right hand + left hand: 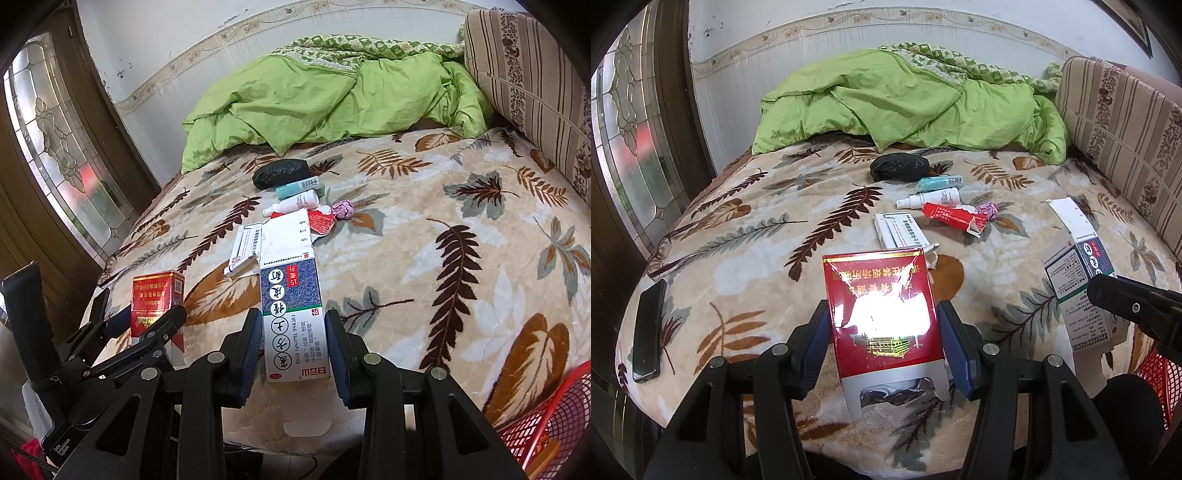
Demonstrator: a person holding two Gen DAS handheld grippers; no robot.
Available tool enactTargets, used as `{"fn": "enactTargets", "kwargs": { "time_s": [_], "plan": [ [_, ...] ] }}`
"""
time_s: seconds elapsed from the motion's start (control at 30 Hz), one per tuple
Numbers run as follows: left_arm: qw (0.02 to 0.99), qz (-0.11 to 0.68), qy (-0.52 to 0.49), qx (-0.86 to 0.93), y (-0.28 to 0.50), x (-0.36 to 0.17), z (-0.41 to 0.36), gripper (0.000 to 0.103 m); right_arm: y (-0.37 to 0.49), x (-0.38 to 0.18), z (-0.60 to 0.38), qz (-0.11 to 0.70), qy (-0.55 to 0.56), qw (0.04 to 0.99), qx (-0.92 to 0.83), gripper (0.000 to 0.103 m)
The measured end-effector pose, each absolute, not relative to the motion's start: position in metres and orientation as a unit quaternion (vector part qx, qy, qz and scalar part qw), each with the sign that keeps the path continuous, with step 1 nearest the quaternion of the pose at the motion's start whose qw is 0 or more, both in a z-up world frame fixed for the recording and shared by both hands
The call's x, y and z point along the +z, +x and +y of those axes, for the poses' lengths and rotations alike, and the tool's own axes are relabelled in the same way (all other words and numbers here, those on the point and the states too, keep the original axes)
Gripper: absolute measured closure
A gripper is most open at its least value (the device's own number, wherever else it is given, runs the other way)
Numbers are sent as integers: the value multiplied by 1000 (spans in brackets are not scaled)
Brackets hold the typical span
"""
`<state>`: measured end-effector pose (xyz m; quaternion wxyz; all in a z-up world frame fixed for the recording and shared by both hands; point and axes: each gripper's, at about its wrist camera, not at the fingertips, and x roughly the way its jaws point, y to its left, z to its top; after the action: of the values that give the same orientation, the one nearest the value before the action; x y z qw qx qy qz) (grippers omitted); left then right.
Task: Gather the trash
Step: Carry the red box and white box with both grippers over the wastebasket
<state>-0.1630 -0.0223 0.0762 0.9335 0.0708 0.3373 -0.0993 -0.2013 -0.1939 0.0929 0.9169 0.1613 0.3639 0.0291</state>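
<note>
My left gripper (882, 314) is shut on a red cigarette pack (882, 288), held upright over the near edge of the bed. The same pack (157, 299) shows at the left of the right wrist view. My right gripper (291, 321) is shut on a flattened blue and white medicine box (290, 291), with a pad pressing on each side. More litter lies mid-bed: a white box (899, 230), a torn red wrapper (951, 214), a pink crumpled ball (988, 210), a white spray bottle (931, 197), a teal tube (938, 182) and a black bag (899, 168).
A red mesh basket (554, 417) stands low at the right, beside the bed. A black phone (648, 332) and a pair of glasses (665, 251) lie at the bed's left edge. A green duvet (905, 99) is piled at the back, with a striped cushion (1119, 122) on the right.
</note>
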Motion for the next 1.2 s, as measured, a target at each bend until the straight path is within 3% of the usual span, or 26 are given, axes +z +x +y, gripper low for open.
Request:
{"fn": "enactTargets", "kwargs": {
  "time_s": [0.6, 0.97, 1.2],
  "plan": [
    [920, 343, 52, -180, -176, 102, -52, 47, -233, 103, -247, 347, 222, 911, -7, 66],
    [876, 346, 93, -324, -210, 122, -154, 47, -316, 115, -328, 315, 287, 900, -90, 66],
    [791, 382, 123, -462, -259, 120, -245, 47, -397, 107, -391, 305, 321, 877, -186, 66]
  ]
}}
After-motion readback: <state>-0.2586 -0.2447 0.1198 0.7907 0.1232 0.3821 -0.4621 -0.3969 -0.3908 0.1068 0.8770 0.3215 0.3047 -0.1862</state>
